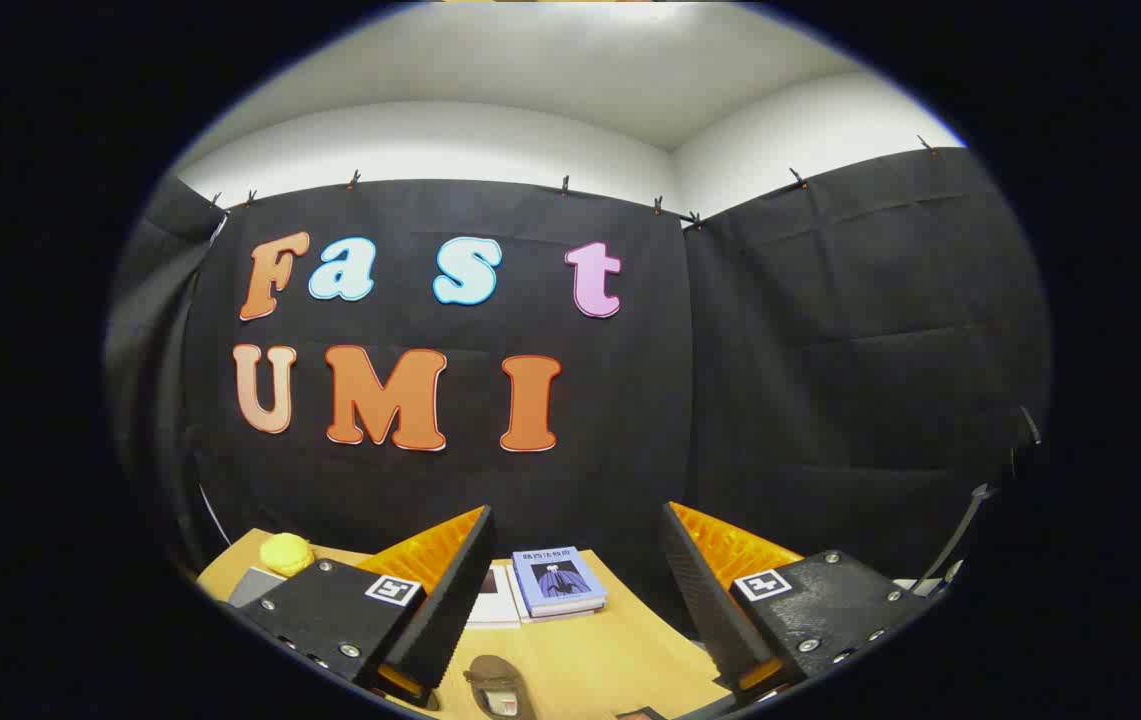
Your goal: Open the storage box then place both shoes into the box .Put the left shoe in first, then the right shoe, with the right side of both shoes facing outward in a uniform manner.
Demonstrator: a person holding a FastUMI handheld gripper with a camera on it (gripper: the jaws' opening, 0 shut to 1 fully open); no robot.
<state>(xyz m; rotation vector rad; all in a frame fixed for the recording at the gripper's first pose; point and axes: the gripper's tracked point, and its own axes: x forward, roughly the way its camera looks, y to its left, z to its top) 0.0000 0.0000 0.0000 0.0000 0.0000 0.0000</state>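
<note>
- Hovering above the wooden table (620, 655), the gripper (578, 600) has its fingers spread wide apart and holds nothing; it looks out at the booth wall more than down at the work.
- One brown shoe (497, 685) lies on the table between the fingers and close beneath them, partly cut off, so I cannot tell whether it is the left or the right one.
- Risk: picking this shoe without checking could break the left-first order, or leave it facing the wrong way in the box.
- The storage box should be opened first; reaching for the shoe now would likely skip that step.
- A blue book (558, 580) sits on a white one (492, 606) just beyond the fingers, and a yellow round object (286, 552) lies beyond the left finger; a careless sweep forward could knock them.
- With the view tilted this high, a descent onto the shoe is poorly guided and the fingers could straddle it badly or clip its edge.
</note>
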